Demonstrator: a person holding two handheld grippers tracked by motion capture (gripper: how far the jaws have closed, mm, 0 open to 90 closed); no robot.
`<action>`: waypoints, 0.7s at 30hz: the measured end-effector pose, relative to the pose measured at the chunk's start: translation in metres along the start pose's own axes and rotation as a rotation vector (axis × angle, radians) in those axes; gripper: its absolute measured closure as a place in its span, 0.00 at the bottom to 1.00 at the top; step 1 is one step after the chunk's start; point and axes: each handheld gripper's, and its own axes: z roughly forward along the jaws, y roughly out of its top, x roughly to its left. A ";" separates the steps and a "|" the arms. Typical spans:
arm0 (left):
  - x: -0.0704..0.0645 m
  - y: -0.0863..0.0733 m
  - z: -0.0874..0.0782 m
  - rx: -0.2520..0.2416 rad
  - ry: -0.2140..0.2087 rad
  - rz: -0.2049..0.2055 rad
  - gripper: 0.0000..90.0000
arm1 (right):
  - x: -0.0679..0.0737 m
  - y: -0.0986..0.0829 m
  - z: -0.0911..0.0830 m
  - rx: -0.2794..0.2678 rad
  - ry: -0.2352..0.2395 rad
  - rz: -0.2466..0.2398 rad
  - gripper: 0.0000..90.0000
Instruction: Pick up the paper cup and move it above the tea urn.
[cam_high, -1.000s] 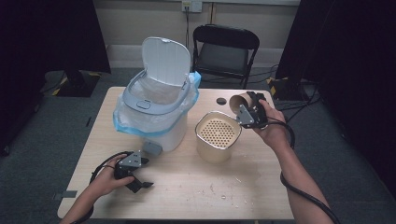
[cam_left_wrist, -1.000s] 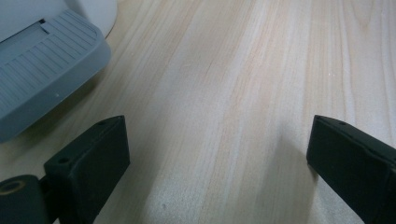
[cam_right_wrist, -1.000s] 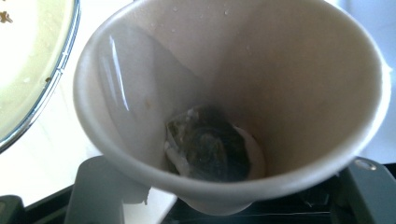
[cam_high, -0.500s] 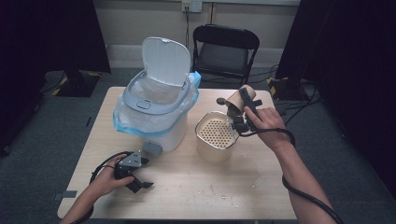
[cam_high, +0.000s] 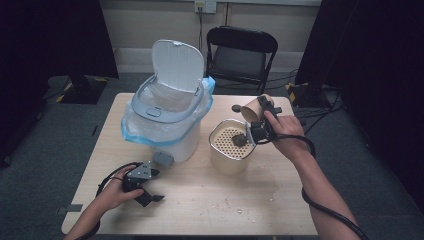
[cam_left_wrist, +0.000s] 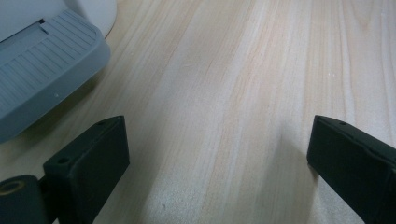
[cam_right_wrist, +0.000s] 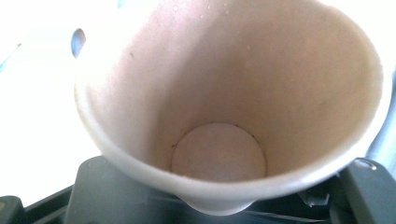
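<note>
Grey carpet and dark curtains surround a pale wooden counter (cam_high: 200, 200), with a black folding chair (cam_high: 240, 50) beyond its far edge. Above the counter's right part, the right hand-held gripper (cam_high: 261, 122) is raised and clenched on a paper cup (cam_high: 251, 106), tipped on its side with its mouth toward the person. In the right gripper view the cup's (cam_right_wrist: 224, 107) inside looks bare down to its round base, the jaws pressed against its outer wall below. Just under that hand-held gripper stands a beige container (cam_high: 230, 150) with a perforated insert; a dark clump (cam_high: 239, 140) lies on the insert. Near the counter's front left, the left hand-held gripper (cam_high: 150, 196) rests low, jaws spread wide, grasping nothing. Just beyond it stands a white bin (cam_high: 170, 115) with a blue liner, lid up, its grey pedal (cam_left_wrist: 42, 88) close to the left jaw.
</note>
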 end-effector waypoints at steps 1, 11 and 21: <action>0.000 0.000 0.000 0.000 0.000 0.000 0.06 | 0.000 -0.003 0.002 -0.007 0.052 0.078 0.39; 0.000 0.000 0.000 0.000 0.000 0.000 0.06 | -0.005 -0.029 0.017 -0.006 0.260 0.477 0.39; 0.000 0.000 0.000 0.001 0.000 0.000 0.06 | -0.007 -0.039 0.024 -0.026 0.348 0.685 0.39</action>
